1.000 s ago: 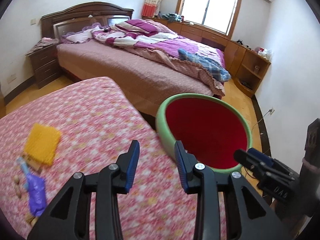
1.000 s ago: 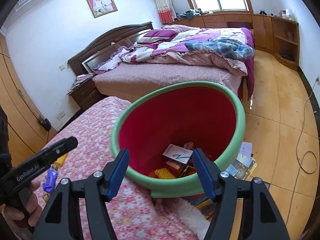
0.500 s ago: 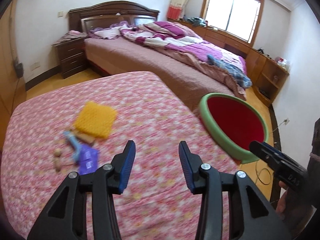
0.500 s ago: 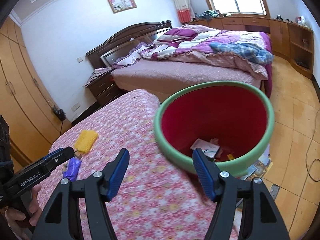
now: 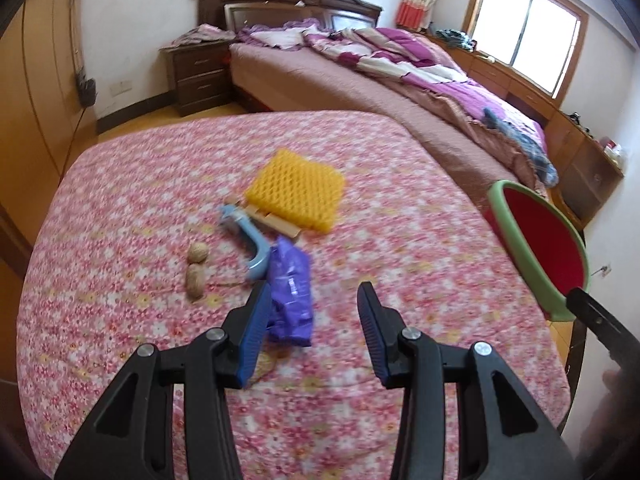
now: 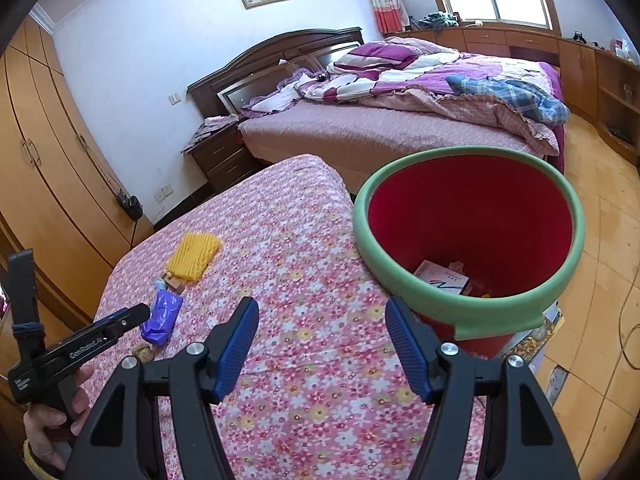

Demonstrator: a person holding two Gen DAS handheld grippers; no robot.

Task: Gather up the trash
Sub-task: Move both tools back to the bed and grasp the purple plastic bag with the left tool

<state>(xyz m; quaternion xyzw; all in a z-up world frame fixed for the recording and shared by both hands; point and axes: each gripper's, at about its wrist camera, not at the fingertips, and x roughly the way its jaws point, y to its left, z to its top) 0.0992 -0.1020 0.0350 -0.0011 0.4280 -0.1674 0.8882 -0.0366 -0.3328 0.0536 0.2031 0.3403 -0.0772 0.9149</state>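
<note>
Trash: purple wrapper [image 5: 290, 288] now under our left gripper [image 5: 312, 320] (swung from bin [image 6: 468, 312]); both tongs gaping, empty; grab next

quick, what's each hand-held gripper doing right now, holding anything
Left hand-held gripper: open, holding nothing, purple wrapper just beyond its fingertips.
Right hand-held gripper: open, empty, over the flowered cloth beside the bin.

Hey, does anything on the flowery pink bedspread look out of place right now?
Yes. Loose litter sits on the flowery pink bedspread: a yellow foam net, a crumpled purple wrapper, a light blue plastic piece and two walnuts. The red bin already holds other trash.
</note>
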